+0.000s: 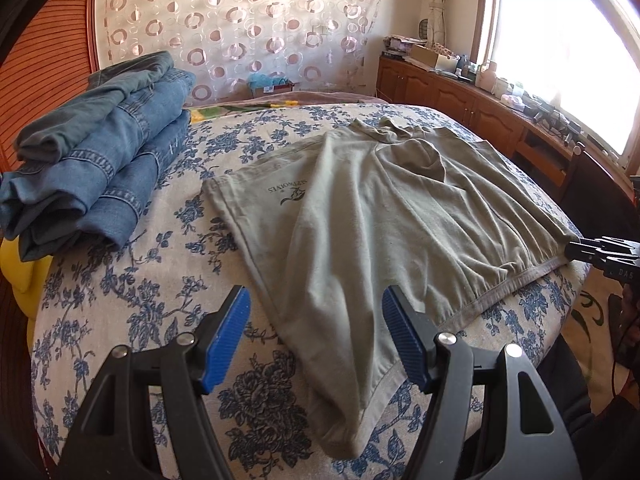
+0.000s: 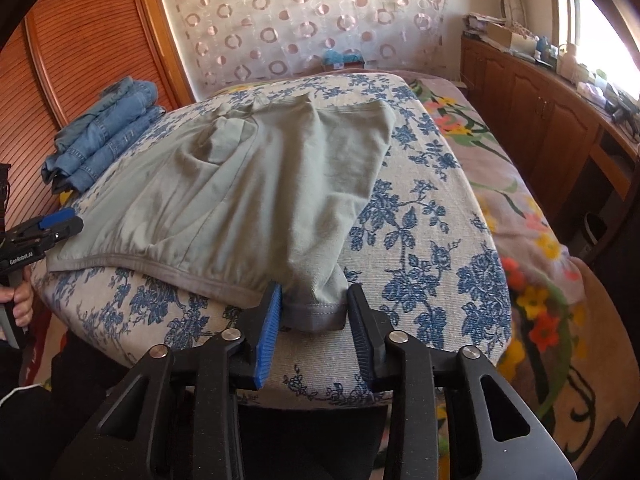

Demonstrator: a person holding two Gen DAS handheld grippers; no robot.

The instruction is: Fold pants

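Observation:
Grey-green pants (image 1: 360, 208) lie spread on a blue-flowered bed cover (image 1: 120, 300), with the elastic waistband along the near edge. My left gripper (image 1: 315, 300) hovers open over the near left corner of the pants, its blue pads apart and nothing pressed between them. In the right wrist view the pants (image 2: 240, 184) reach down to my right gripper (image 2: 315, 292). Its pads flank the grey hem corner (image 2: 316, 314) closely, with no clear squeeze showing. The right gripper (image 1: 576, 250) also shows at the waistband's right end, and the left gripper (image 2: 68, 220) at its left end.
A stack of folded blue jeans (image 1: 100, 168) sits at the far left of the bed. A wooden cabinet (image 1: 460, 100) crowded with small items runs under the window on the right. A flowered blanket (image 2: 500, 168) lies beside the cover. A hand (image 2: 20, 304) grips the left handle.

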